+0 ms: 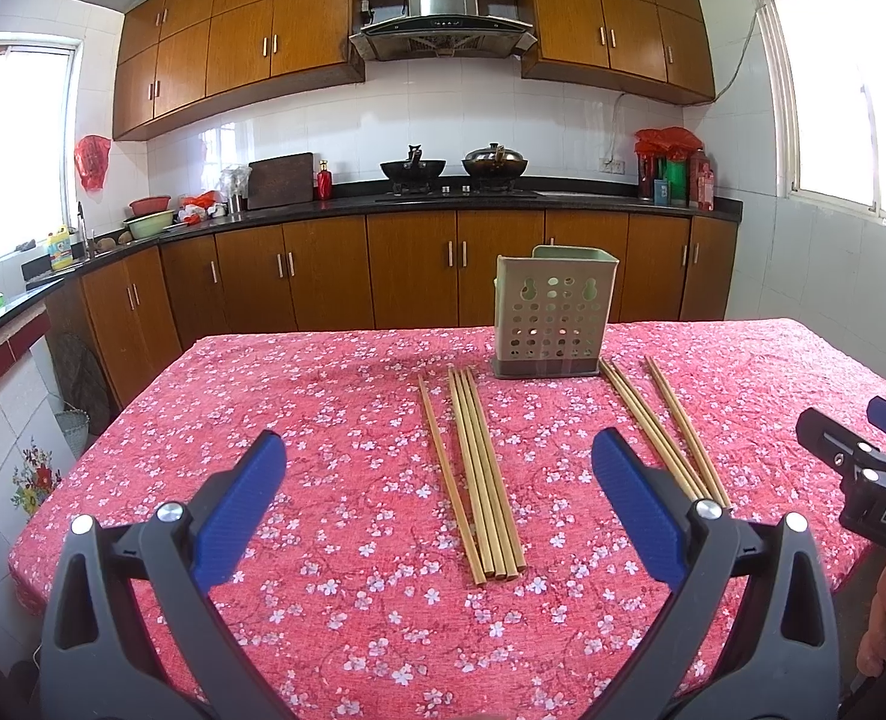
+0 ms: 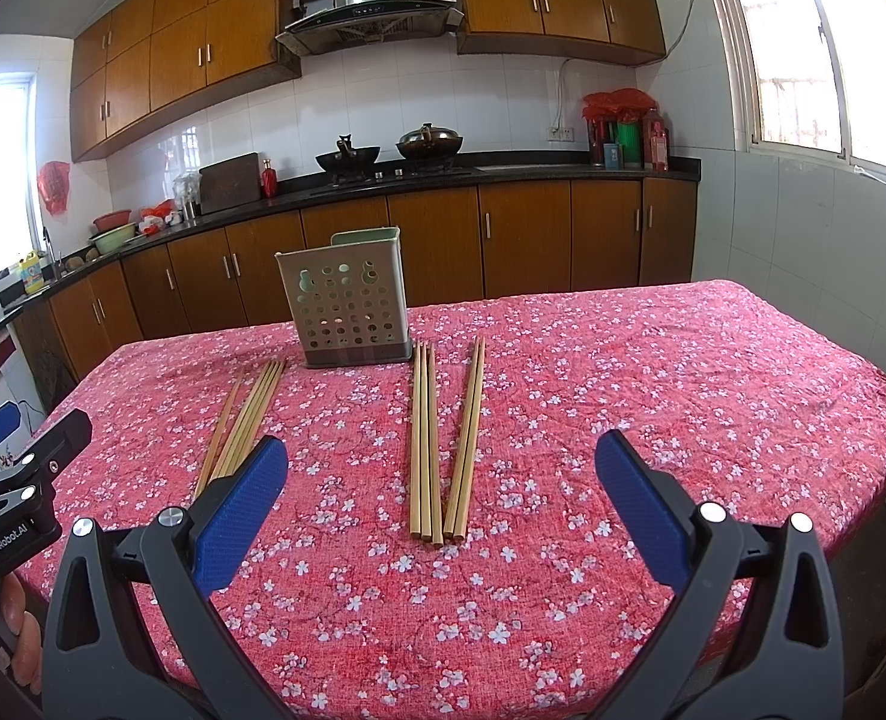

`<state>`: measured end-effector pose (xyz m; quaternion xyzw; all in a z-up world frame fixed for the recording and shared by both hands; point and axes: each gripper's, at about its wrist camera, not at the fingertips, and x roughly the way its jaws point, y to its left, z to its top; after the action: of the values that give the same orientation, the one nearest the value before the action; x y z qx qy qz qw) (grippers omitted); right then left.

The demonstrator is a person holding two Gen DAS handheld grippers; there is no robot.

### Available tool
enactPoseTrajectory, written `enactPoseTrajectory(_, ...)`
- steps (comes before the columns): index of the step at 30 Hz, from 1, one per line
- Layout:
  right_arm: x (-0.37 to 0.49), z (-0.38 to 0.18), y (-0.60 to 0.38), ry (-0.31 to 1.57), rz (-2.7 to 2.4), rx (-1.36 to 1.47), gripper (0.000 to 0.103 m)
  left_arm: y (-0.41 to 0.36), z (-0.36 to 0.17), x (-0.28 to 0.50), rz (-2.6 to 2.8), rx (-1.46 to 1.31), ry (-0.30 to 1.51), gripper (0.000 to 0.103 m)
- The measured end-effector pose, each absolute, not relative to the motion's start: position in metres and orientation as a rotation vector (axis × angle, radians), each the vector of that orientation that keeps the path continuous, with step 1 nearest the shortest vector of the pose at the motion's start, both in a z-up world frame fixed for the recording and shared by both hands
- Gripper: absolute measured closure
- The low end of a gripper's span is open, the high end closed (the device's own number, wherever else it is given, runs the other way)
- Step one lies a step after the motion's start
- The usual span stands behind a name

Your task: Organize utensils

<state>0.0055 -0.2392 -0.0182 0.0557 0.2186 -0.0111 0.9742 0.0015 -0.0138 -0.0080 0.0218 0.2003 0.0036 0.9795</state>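
With both my left tongs (image 1: 437, 480) and right tongs (image 2: 440, 480) released above the desk (image 2: 683, 390), chopsticks (image 2: 425, 438) lying ahead between their fingers, I risk pinching several touching sticks and scattering them short of the holder (image 2: 347, 306).

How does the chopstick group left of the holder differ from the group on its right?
The left group has a tight bundle plus one loose stick set apart; the right group lies as two separate clusters. The left group lies before the left tool, the right group before the right tool. Both lie flat on the tablecloth, untouched.

Both wrist views face the table (image 1: 323, 390) from its near edge.
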Motion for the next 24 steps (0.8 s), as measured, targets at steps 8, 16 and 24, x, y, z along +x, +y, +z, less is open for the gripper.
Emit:
enactPoseTrajectory(8, 0.042, -0.036, -0.268, 0.561, -0.053, 0.173, 0.002, 0.001, -0.022, 0.044, 0.043, 0.021, 0.564, 0.004)
enactPoseTrajectory(16, 0.125, -0.069, -0.290, 0.803, -0.047, 0.234, 0.059, 0.027, -0.057, 0.111, 0.061, -0.041, 0.809, 0.039)
enactPoseTrajectory(24, 0.163, -0.098, -0.279, 0.926, -0.009, 0.215, 0.080, 0.023, -0.076, 0.140, 0.003, -0.088, 0.899, 0.055)
